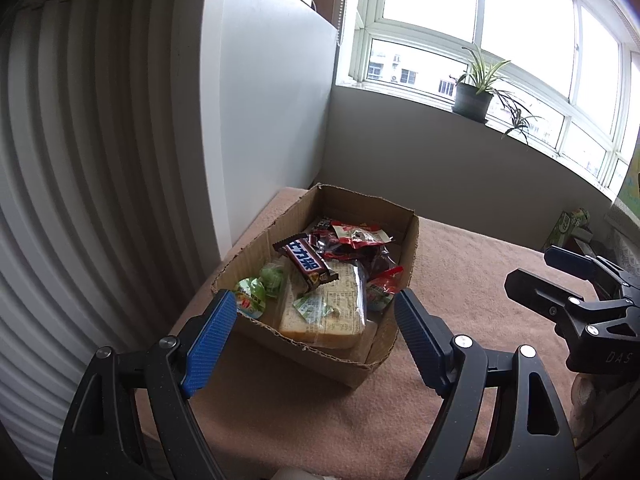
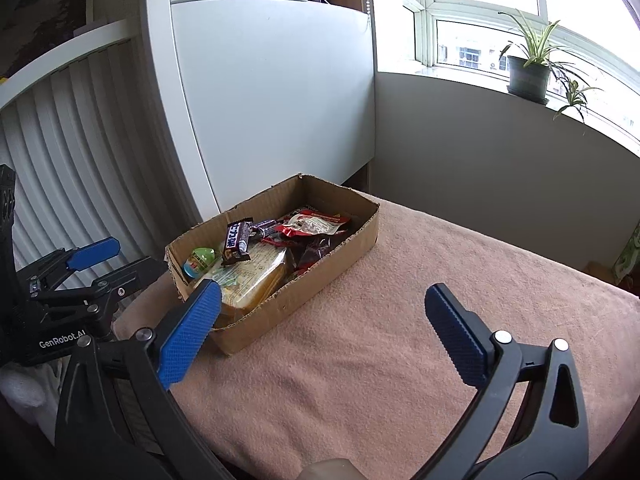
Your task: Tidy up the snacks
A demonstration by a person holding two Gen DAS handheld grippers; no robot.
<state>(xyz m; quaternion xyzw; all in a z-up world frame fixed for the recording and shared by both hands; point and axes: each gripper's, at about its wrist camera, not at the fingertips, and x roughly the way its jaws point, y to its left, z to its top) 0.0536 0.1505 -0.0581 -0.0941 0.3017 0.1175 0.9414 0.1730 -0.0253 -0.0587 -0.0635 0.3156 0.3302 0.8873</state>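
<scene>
Left wrist view: a cardboard box (image 1: 394, 236) was recorded on a bench covered by a pinkish-brown cloth (image 1: 460, 280), lying directly ahead of and below the left tool (image 1: 316, 312). The box's long axis was seen to run away from the tool toward the far left corner, its near short wall (image 1: 320, 356) framed between the two blue pads (image 1: 210, 336). Contents were listed as: a bagged loaf of sliced bread (image 1: 324, 312) at the near end, a dark chocolate bar (image 1: 306, 260) laid across it, green jelly cups (image 1: 252, 298) at the left wall, red wrappers (image 1: 356, 240) toward the far end. No snack was seen loose on the cloth.

Left tool: held wide, nothing gripped, nothing touched; it was judged the nearer to the box.

Right wrist view: the box (image 2: 344, 256) was seen ahead and to the left of the right tool (image 2: 322, 300), its long axis slanting up to the right. The right tool's left pad (image 2: 188, 332) overlapped the box's near corner in the picture; contact could not be told. The right tool was spread to its fullest, empty, over bare cloth (image 2: 440, 264).

The sorting was judged complete or nearly so.
</scene>
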